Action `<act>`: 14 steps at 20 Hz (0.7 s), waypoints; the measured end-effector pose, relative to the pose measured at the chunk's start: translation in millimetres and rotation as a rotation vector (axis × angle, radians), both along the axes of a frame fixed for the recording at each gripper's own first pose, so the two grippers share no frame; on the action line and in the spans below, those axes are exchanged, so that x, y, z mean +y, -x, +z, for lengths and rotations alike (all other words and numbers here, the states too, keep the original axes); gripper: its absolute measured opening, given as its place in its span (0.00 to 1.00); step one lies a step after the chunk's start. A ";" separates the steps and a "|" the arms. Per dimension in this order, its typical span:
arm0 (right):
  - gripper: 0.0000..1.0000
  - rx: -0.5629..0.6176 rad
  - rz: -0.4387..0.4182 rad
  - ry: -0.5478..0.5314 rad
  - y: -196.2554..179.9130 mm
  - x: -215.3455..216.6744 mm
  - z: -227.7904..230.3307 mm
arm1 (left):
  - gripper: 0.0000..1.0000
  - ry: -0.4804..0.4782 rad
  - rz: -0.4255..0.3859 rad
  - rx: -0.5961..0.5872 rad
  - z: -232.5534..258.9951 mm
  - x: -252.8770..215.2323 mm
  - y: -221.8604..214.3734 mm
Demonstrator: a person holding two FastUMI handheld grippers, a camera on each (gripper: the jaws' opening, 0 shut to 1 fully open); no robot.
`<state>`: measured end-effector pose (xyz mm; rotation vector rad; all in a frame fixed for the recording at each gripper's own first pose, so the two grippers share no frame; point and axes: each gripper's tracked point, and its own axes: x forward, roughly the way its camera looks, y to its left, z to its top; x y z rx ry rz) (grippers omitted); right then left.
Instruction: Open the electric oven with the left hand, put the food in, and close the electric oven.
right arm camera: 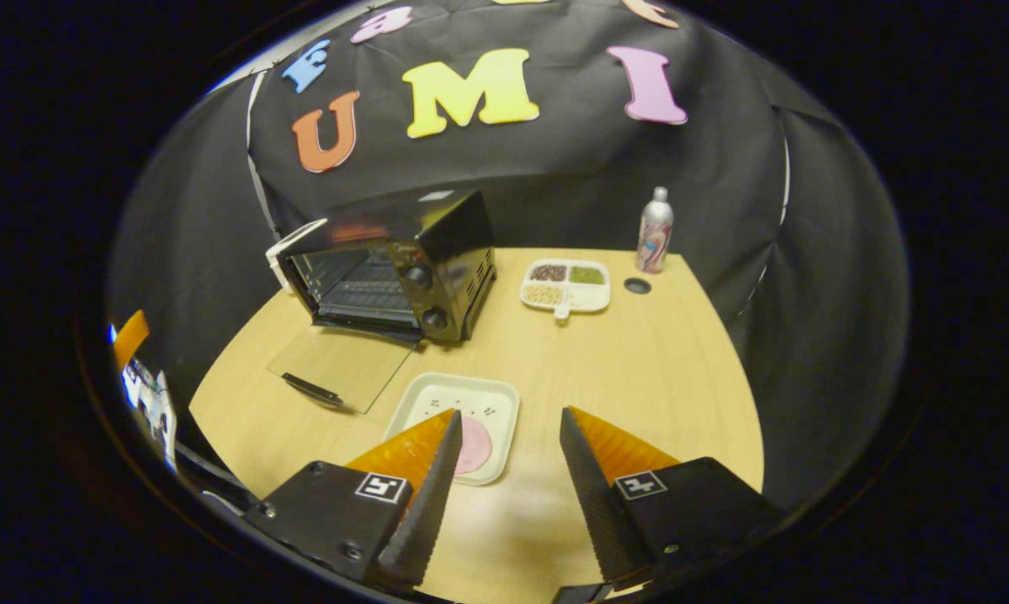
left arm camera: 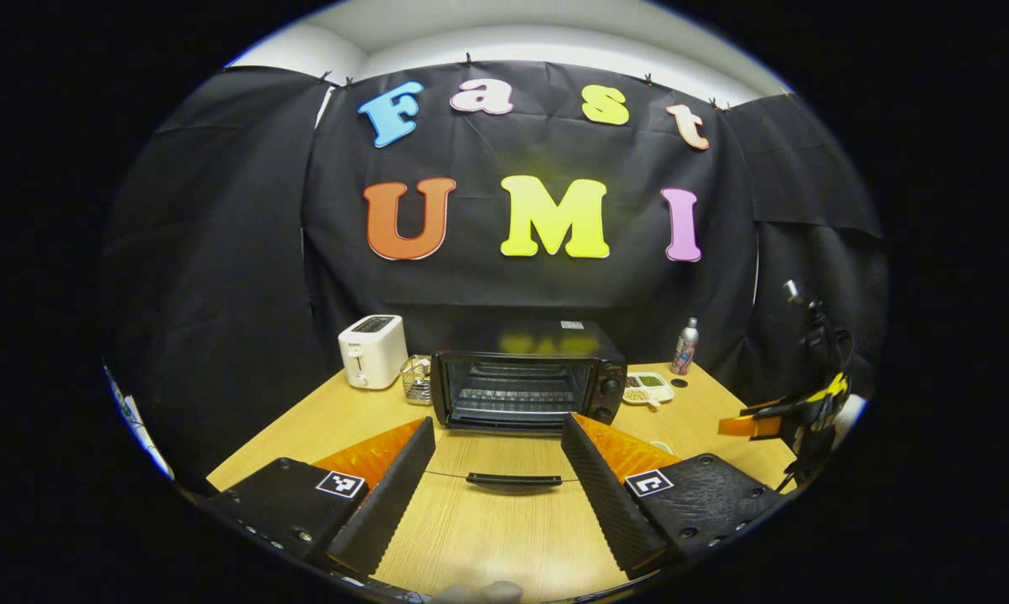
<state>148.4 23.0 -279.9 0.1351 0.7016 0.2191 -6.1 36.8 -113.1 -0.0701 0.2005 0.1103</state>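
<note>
The black electric oven [left arm camera: 525, 377] stands open at the back of the table, its rack showing. Its glass door [left arm camera: 504, 457] lies flat on the wood with the black handle [left arm camera: 513, 480] nearest me. My left gripper [left arm camera: 498, 424] is open, a finger on either side of the door and above it, holding nothing. In the right gripper view the oven [right arm camera: 395, 264] and lowered door [right arm camera: 340, 365] are to the left. A pink round slice of food [right arm camera: 477, 445] lies on a white tray [right arm camera: 437, 390]. My right gripper [right arm camera: 510, 414] hangs open just above the tray's right edge.
A white toaster [left arm camera: 373, 351] and a small wire basket [left arm camera: 418, 379] stand left of the oven. To its right are a divided dish of grains [right arm camera: 567, 285], a small black disc [right arm camera: 637, 285] and a spray bottle [right arm camera: 655, 231]. Bare wood lies right of the tray.
</note>
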 end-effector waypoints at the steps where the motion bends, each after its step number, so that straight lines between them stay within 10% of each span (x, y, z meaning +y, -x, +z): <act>1: 0.67 0.035 0.011 -0.003 -6.9 4.0 -13.3 | 0.97 -0.003 0.015 -0.004 4.6 -1.4 5.9; 14: 0.41 0.357 0.095 -0.039 -46.2 25.5 -119.3 | 0.97 0.036 0.223 -0.012 13.6 4.4 58.0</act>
